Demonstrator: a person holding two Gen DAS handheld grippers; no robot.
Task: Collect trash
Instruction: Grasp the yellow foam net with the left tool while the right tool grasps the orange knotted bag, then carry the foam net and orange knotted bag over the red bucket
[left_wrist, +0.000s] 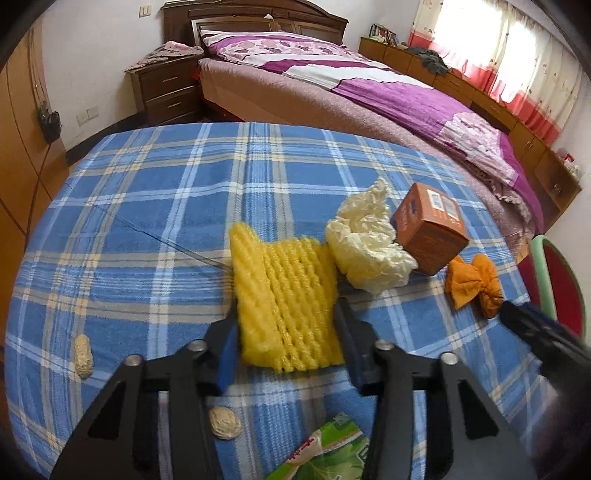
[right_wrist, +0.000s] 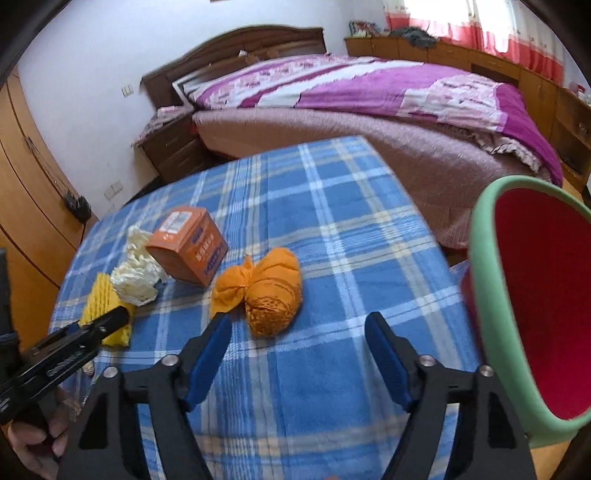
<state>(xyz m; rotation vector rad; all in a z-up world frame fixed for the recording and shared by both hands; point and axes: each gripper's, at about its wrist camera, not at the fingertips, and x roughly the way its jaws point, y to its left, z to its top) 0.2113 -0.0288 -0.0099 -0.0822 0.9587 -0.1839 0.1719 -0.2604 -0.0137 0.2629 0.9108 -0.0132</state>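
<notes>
Bedroom furniture fills the background, with a purple-quilted bed (left_wrist: 369, 85) beyond the blue plaid tablecloth (left_wrist: 147, 206) we work over.

From the left wrist view, our left gripper (left_wrist: 286, 325) has its jaws on either side of a yellow foam fruit net (left_wrist: 284, 295), both blue pads against its edges; the net lies on the cloth. Just ahead and to the right sit a crumpled cream wrapper (left_wrist: 369, 243) and, touching it, a tilted orange carton (left_wrist: 428, 232). Farther right lies an orange knotted bag (left_wrist: 476, 284). Two peanut shells (left_wrist: 83, 356) lie to the left and near the fingers, and a green packet (left_wrist: 325, 454) lies under the gripper body.

From the right wrist view, our right gripper (right_wrist: 299, 328) is spread wide with nothing between its pads. The orange knotted bag (right_wrist: 269, 295) lies just ahead of the left fingertip. A green-rimmed red bin (right_wrist: 535, 306) stands close on the right, beside the table edge. The left gripper (right_wrist: 110, 321) shows far left over the foam net (right_wrist: 99, 299).
</notes>
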